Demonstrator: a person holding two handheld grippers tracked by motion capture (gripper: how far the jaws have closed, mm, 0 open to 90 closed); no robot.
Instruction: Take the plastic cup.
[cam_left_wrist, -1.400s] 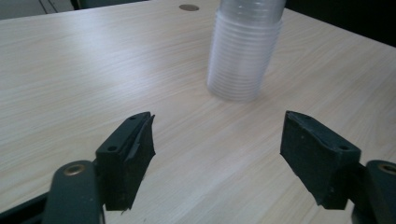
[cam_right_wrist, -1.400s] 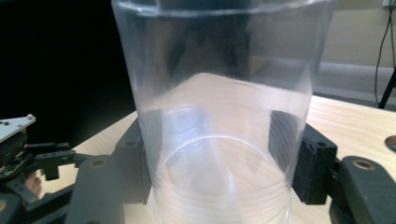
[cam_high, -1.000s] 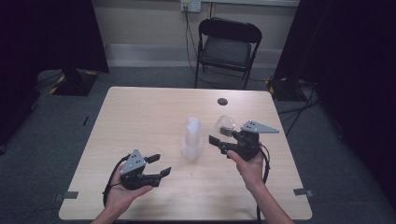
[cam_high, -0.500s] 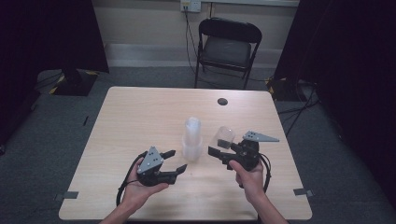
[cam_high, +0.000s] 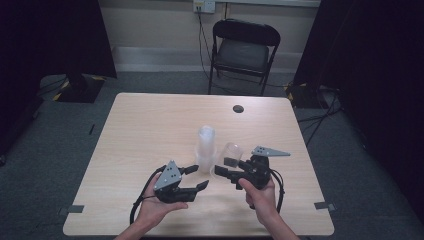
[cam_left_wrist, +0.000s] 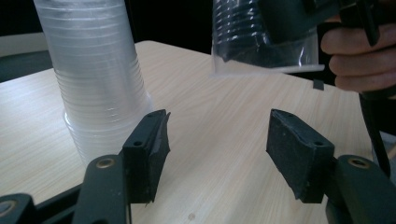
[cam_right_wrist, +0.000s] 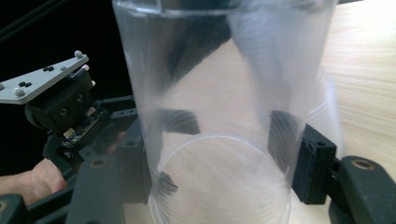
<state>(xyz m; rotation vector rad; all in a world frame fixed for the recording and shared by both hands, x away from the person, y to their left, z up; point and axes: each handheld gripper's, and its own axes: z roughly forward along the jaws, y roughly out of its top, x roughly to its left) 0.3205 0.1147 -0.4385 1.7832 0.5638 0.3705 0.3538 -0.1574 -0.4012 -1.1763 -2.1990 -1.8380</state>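
— How is your cup (cam_high: 231, 152) pointing?
— Upside down, rim toward the table (cam_high: 150, 130), held above it just right of the upright stack of cups (cam_high: 205, 149). Your right gripper (cam_high: 226, 173) pinches its wall.
— And the left gripper (cam_high: 196, 178)?
— Level, jaws spread, just been closing with nothing between them, beside the stack's base.

Your left tongs (cam_high: 195, 178) and right tongs (cam_high: 226, 167) are matte black, each topped with a grey three-cornered plate, brass-coloured pivot screws showing, black cables trailing; your forearms are bare.
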